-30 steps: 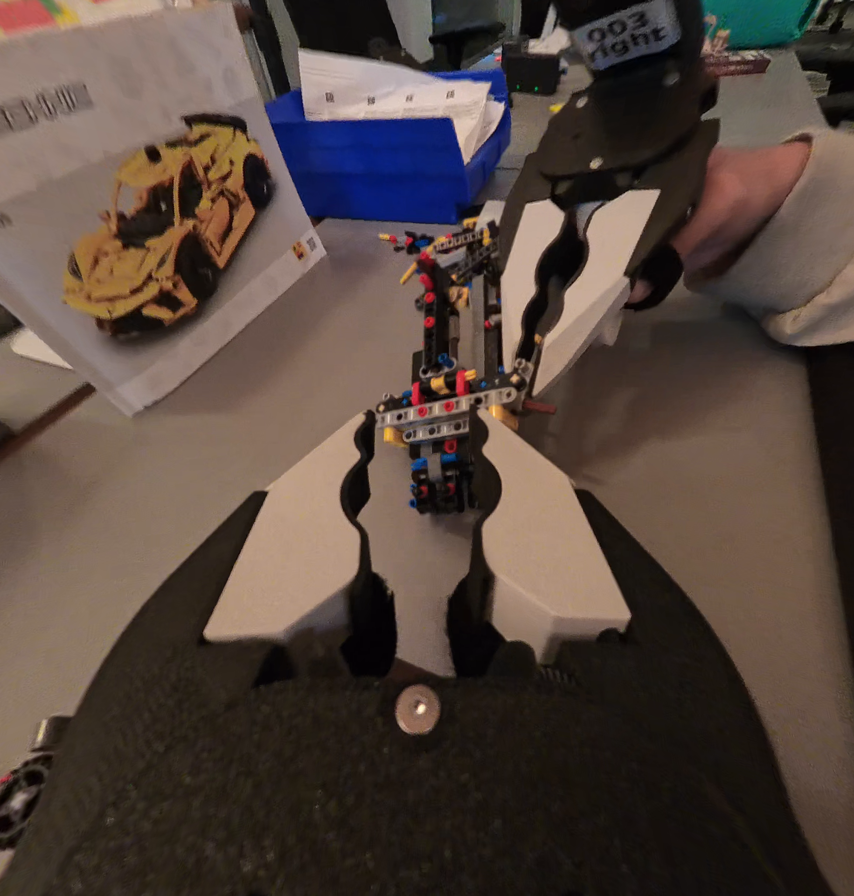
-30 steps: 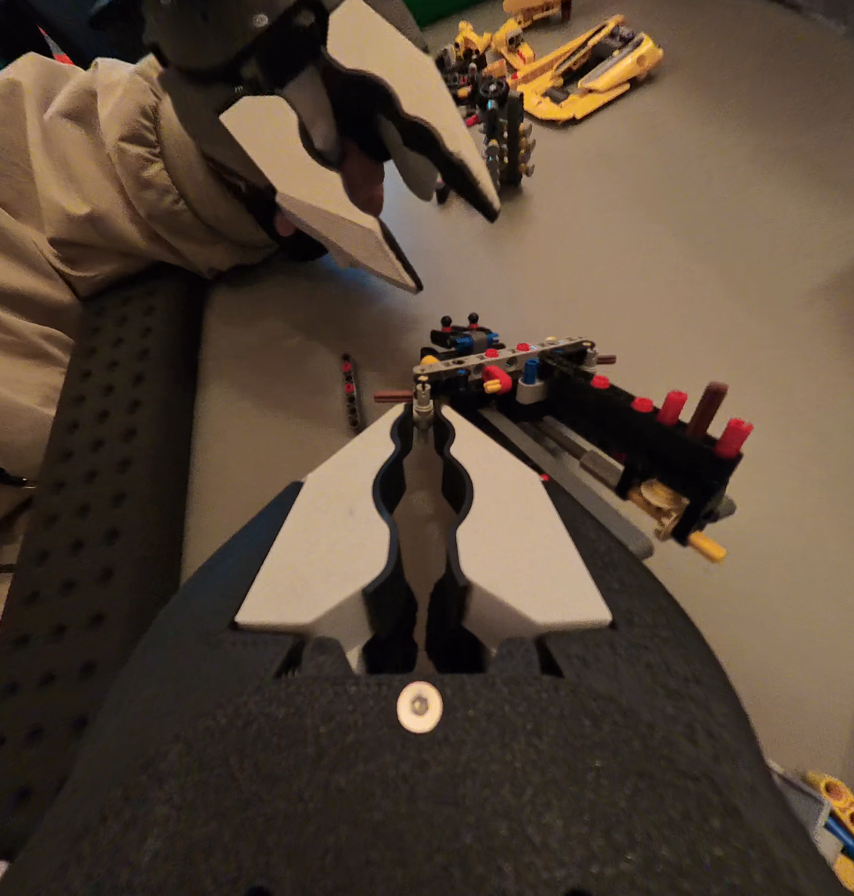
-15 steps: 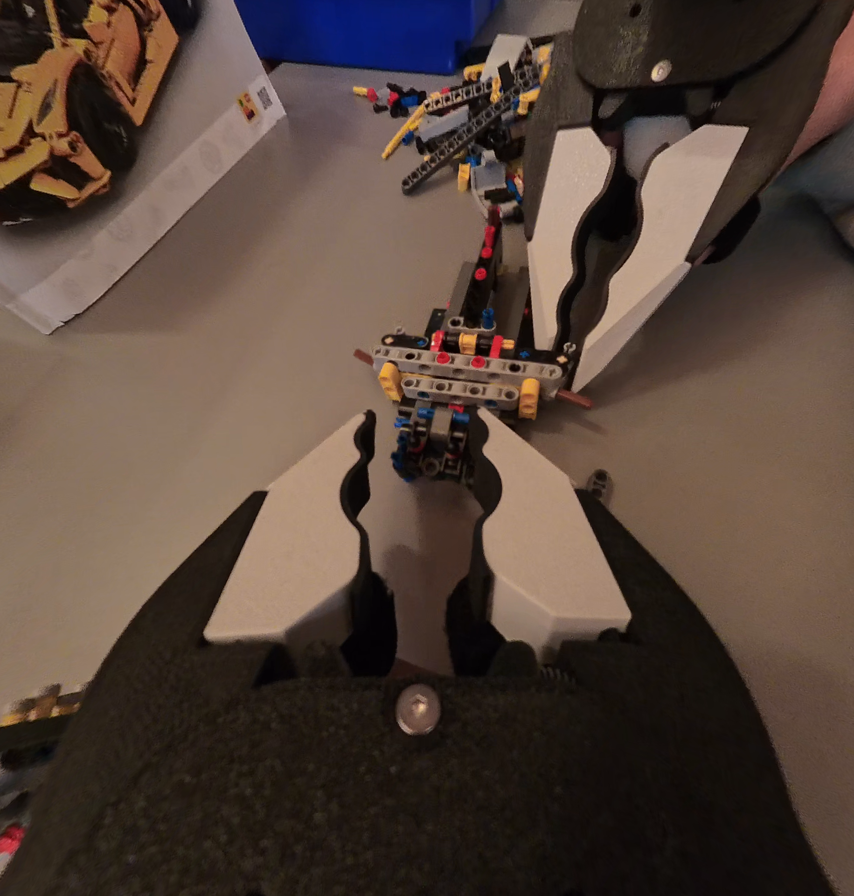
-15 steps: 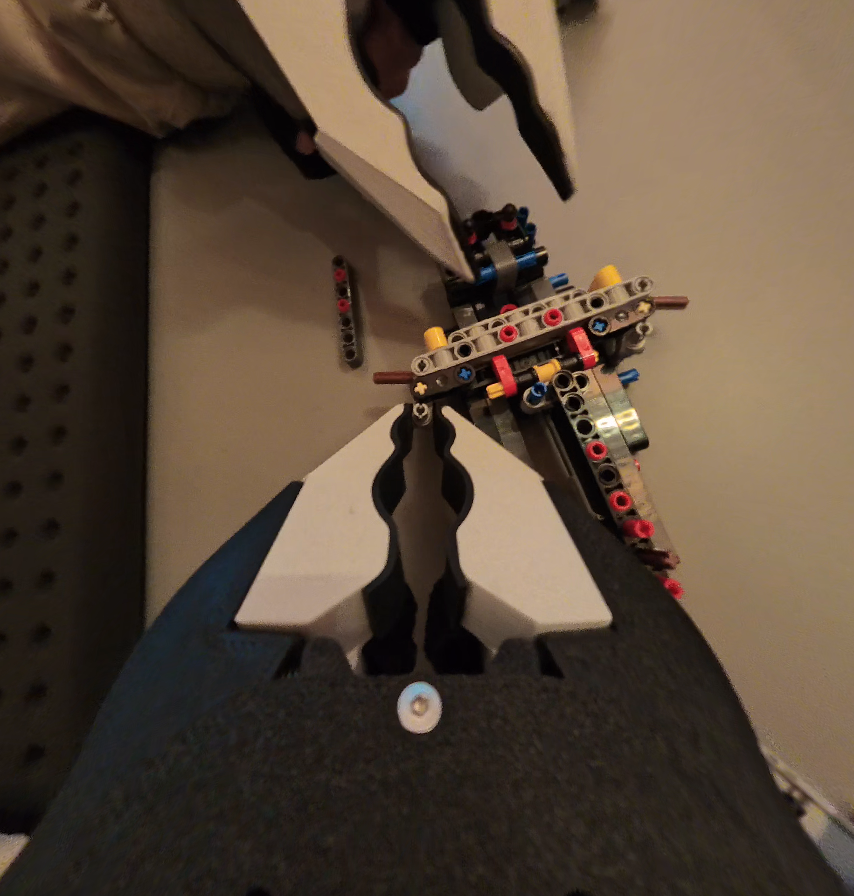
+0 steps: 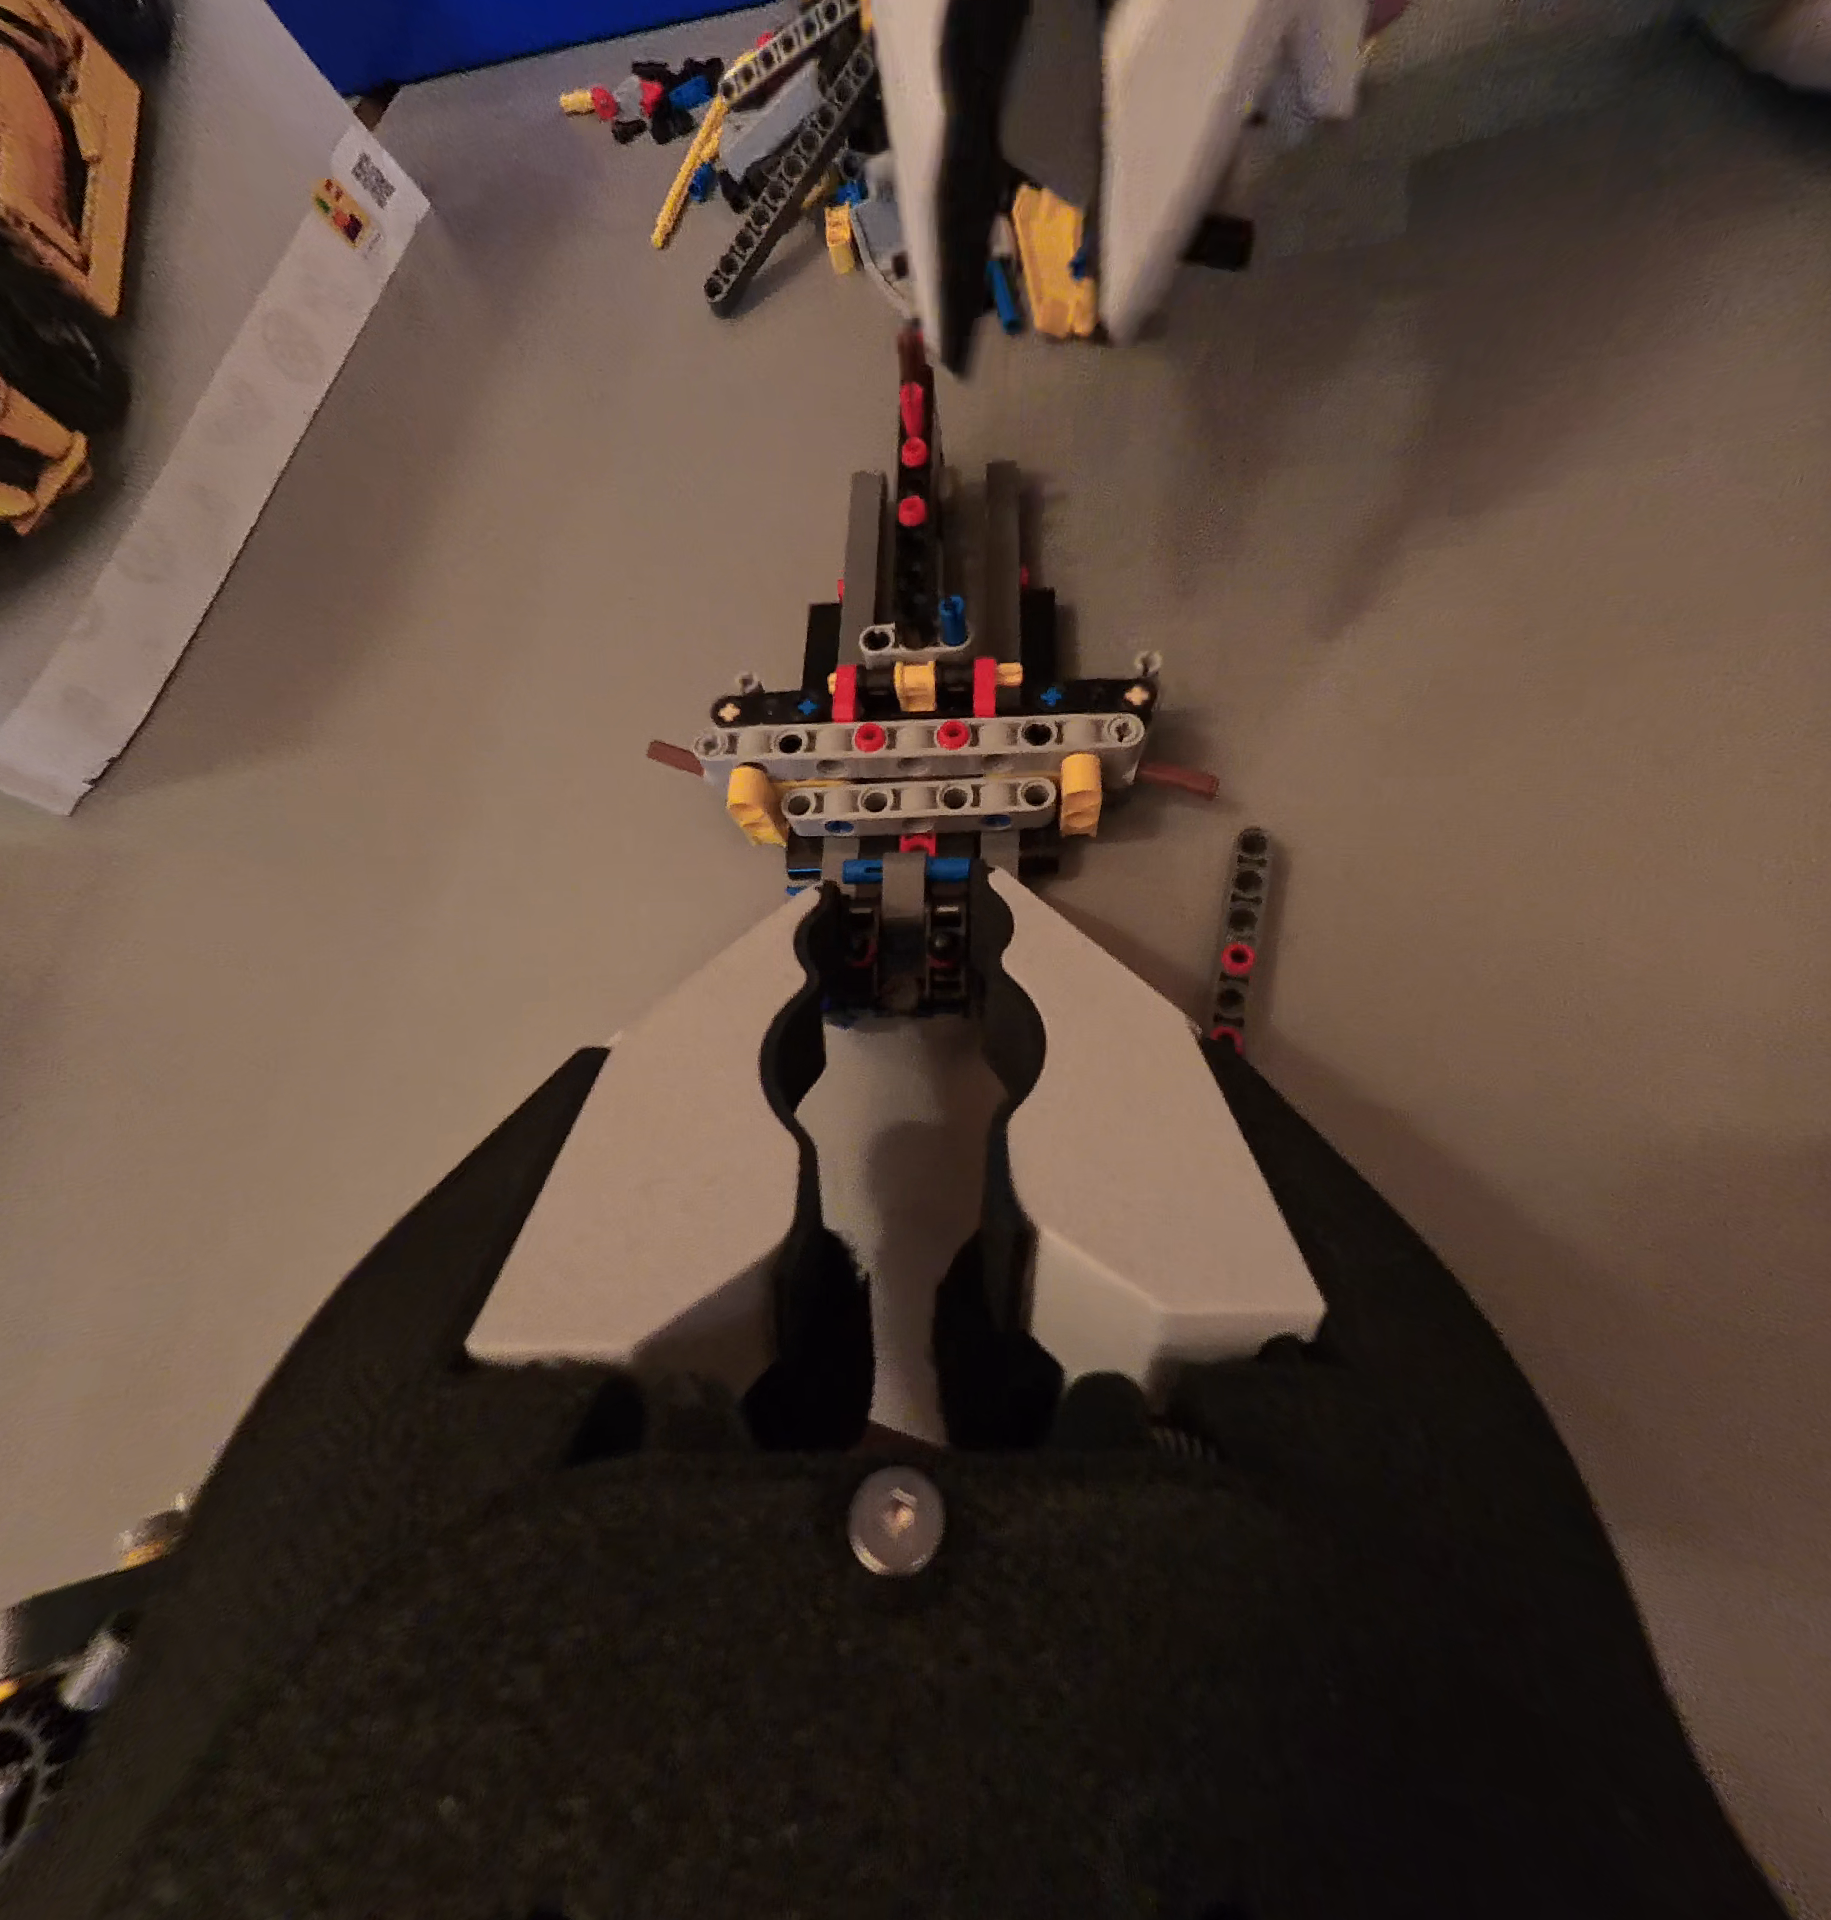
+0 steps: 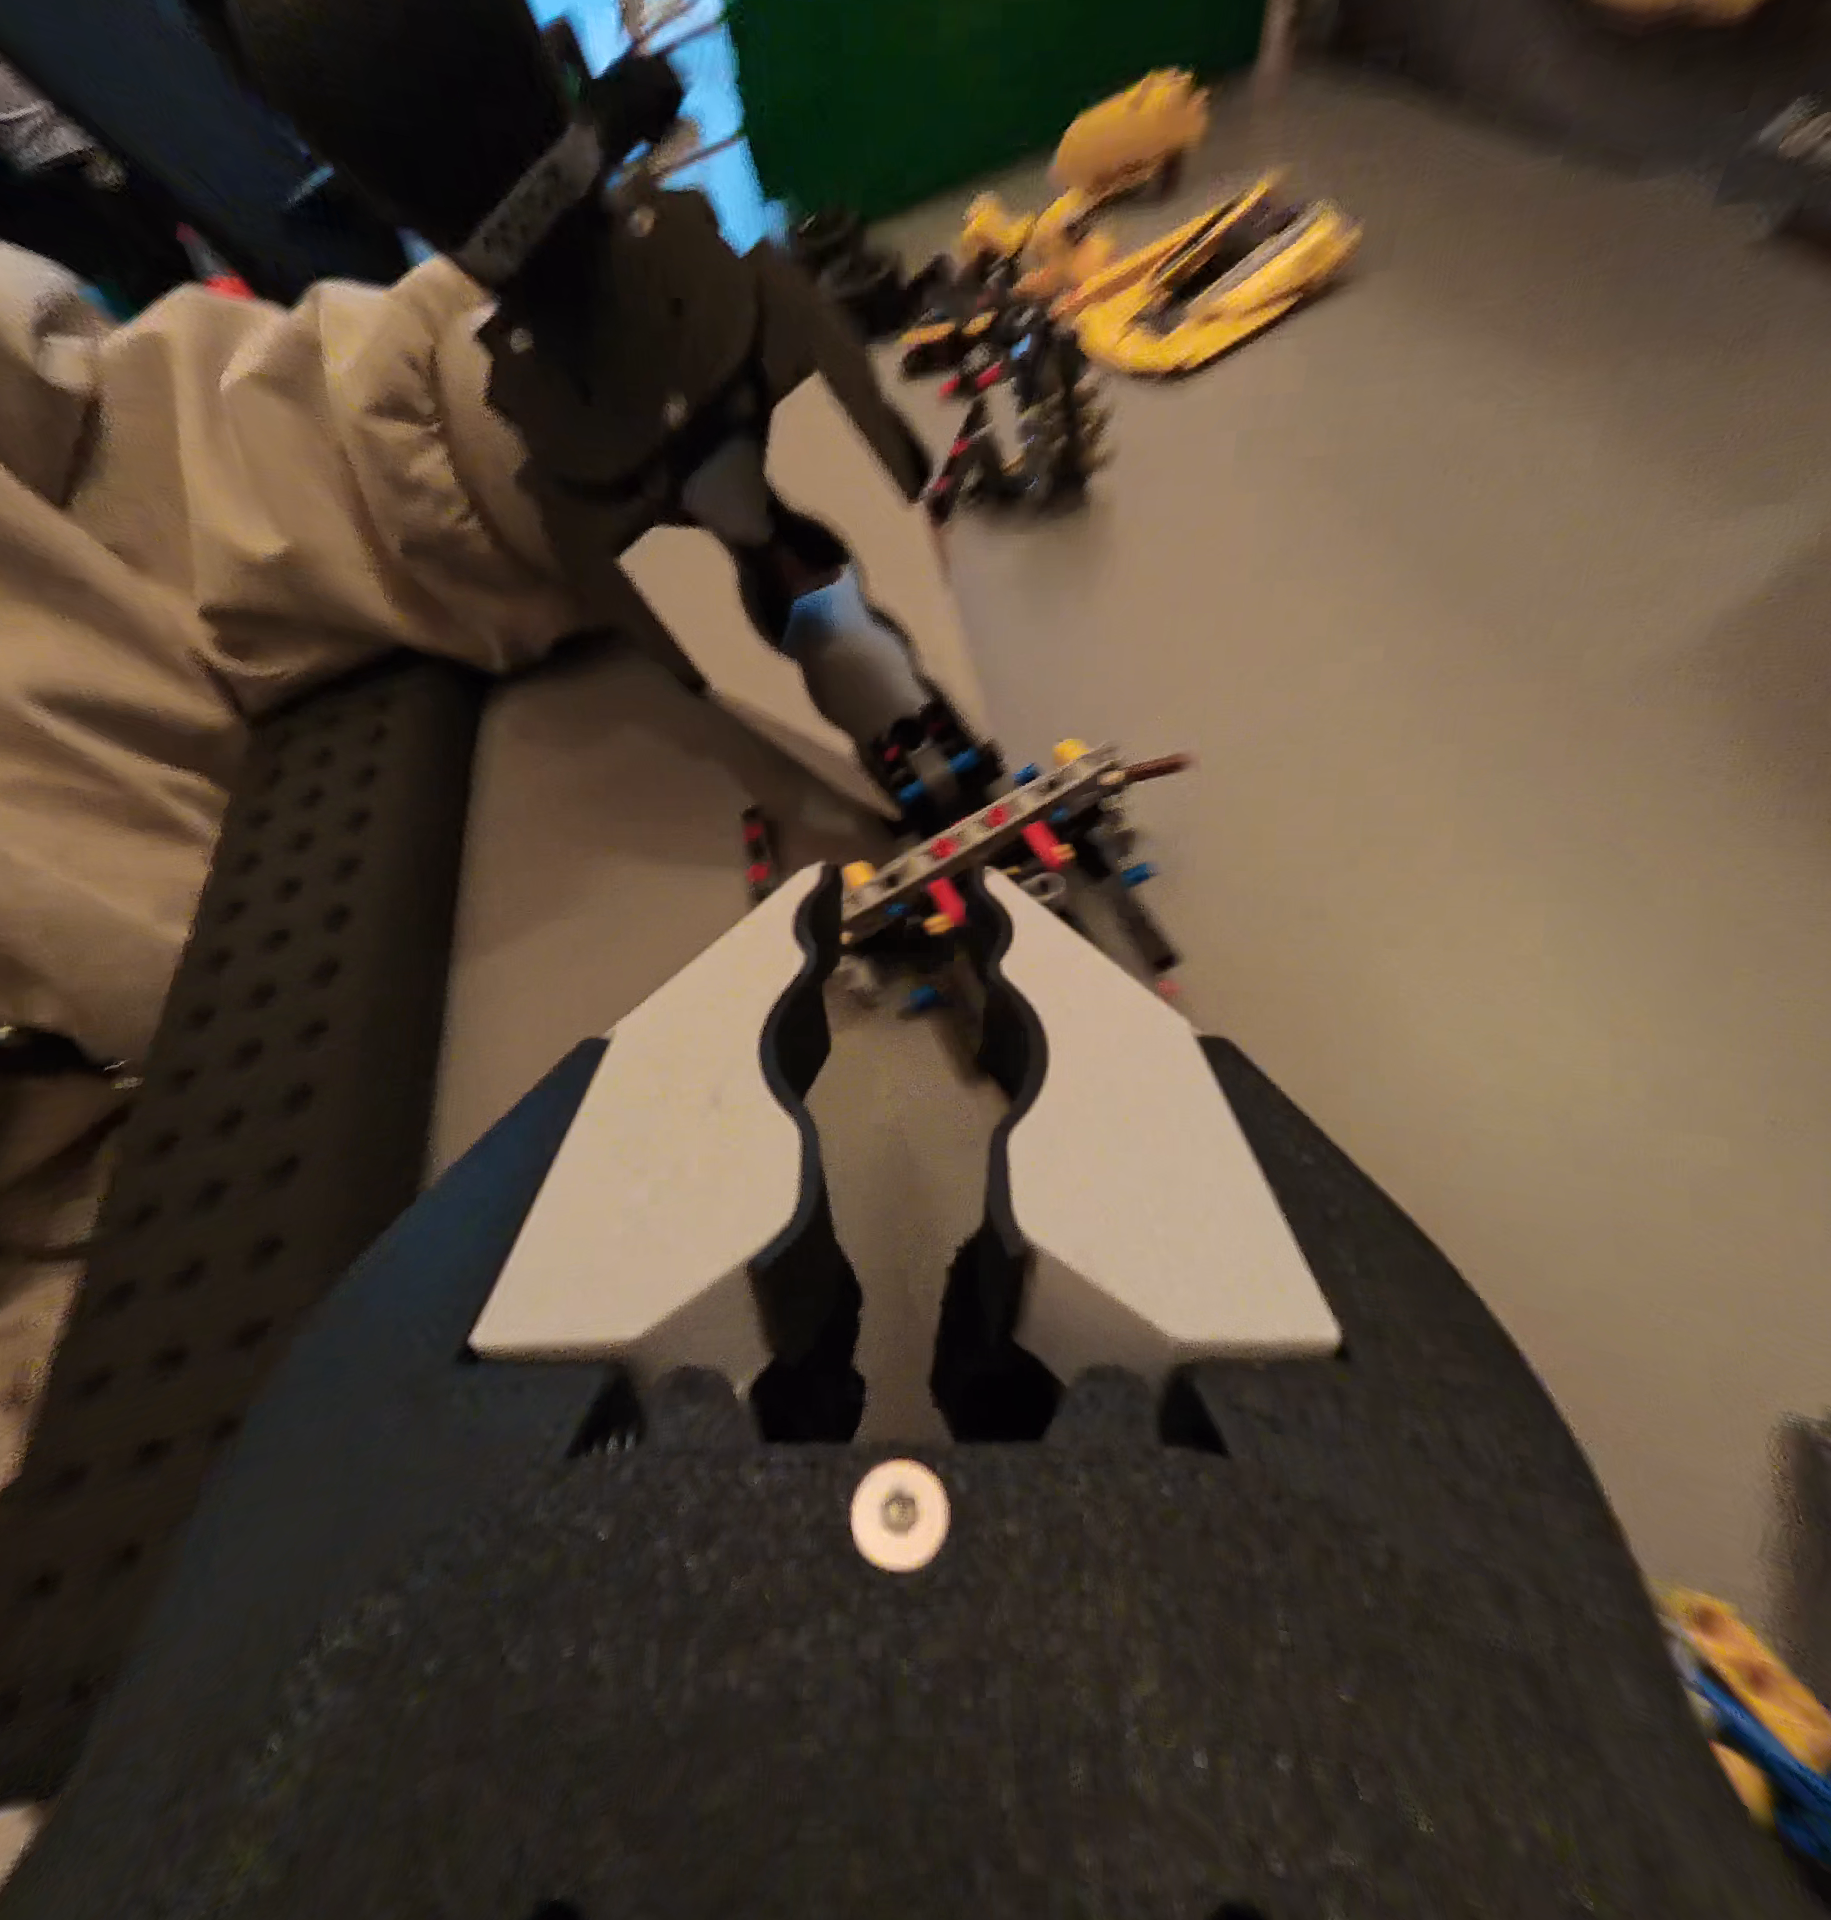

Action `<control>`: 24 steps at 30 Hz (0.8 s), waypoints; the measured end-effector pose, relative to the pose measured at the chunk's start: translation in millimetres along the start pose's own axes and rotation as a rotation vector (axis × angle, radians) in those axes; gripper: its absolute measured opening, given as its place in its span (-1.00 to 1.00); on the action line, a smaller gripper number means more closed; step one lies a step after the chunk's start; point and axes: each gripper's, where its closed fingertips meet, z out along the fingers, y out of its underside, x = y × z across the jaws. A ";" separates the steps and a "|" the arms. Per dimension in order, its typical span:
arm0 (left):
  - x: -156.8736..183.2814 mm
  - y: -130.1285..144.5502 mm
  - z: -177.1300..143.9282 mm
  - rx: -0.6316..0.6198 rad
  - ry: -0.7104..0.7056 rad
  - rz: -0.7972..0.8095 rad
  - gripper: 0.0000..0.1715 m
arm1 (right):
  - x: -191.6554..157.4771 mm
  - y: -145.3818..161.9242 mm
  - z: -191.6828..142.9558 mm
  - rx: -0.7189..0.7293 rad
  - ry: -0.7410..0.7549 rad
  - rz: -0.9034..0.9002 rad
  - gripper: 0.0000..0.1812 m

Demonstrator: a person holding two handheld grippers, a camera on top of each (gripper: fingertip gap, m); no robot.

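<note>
gripping brick chassis (image 5: 916, 727) – left hand-held gripper (image 5: 903, 914), right hand-held gripper (image 6: 911, 914) parted, loose beam (image 5: 1241, 935) beside

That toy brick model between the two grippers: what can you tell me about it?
The brick model is a plastic frame of black and grey holed beams, with red, blue and yellow pins and brown axle ends sticking out sideways. It lies flat on the grey table. The left gripper has its fingers around the model's near end.
</note>
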 end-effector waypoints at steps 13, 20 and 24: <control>-27.6 -15.9 -10.5 0.019 -0.315 0.333 -0.71 | 73.0 -1.5 -28.6 0.033 0.464 -0.098 -0.71; -31.7 -11.2 -10.4 0.012 -0.302 0.283 -0.71 | 65.0 15.7 -23.4 -0.101 0.434 -0.176 -0.70; -22.4 -4.8 -9.0 0.021 -0.151 0.113 -0.72 | 62.6 19.7 -15.4 -0.141 0.460 -0.264 -0.71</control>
